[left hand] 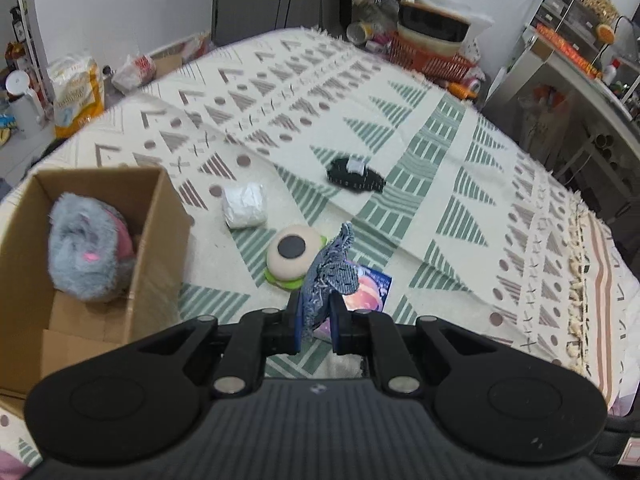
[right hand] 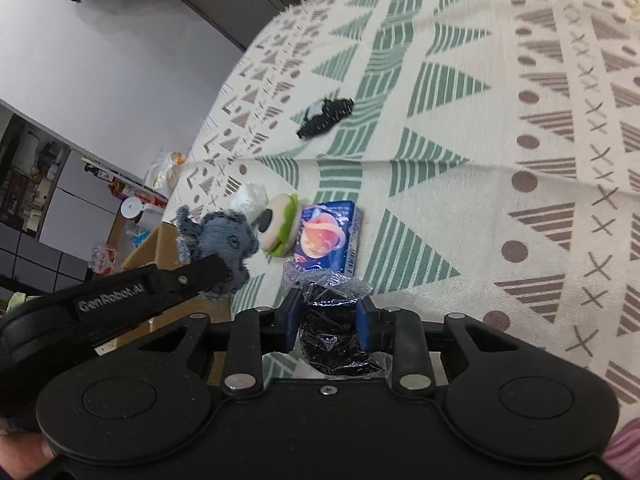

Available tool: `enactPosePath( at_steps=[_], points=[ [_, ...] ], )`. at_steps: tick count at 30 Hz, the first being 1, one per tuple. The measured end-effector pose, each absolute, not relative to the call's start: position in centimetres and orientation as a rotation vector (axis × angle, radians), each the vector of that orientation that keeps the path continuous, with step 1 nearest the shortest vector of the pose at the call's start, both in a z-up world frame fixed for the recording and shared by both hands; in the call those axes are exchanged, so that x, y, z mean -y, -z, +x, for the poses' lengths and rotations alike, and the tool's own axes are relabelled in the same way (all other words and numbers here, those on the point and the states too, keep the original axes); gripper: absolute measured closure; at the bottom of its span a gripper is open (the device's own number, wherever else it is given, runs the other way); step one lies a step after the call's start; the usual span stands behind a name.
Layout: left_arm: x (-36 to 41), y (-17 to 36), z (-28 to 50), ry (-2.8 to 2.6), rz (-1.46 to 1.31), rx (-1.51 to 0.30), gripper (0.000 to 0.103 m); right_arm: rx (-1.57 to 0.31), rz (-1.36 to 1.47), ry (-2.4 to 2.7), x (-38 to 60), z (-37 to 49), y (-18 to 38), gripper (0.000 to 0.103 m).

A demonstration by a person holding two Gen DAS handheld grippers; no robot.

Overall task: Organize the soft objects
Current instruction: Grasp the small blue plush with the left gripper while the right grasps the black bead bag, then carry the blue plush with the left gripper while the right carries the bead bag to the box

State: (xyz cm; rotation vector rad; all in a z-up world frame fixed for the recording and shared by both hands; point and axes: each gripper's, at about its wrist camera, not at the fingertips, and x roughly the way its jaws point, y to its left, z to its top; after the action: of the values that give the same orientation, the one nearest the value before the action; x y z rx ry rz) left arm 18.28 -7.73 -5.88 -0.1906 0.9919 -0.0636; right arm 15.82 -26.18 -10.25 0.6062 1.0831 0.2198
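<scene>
Left gripper (left hand: 316, 318) jaws clamped on denim scrap (left hand: 330, 270); right gripper (right hand: 328, 312) jaws closed around black wrapped bundle (right hand: 332, 328).

The cardboard box (left hand: 120, 248) runs off the left edge of the left wrist view, and the grey plush toy (left hand: 88, 248) hides part of its floor. The denim scrap (left hand: 328, 276) covers a corner of the blue packet (left hand: 370, 288). The shelf clutter (left hand: 576, 20) beyond the bedspread's far corner is too blurred to identify.
</scene>
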Motion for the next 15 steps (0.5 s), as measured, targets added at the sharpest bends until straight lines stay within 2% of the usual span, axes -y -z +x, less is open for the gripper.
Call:
enactPosePath(
  at_steps=[15],
  points=[
    [6.7, -0.1, 15.4, 0.123, -0.203, -0.883, 0.091, -0.929, 0.569, -0.191, 26.8, 12.1, 5.5, 0.076]
  ],
)
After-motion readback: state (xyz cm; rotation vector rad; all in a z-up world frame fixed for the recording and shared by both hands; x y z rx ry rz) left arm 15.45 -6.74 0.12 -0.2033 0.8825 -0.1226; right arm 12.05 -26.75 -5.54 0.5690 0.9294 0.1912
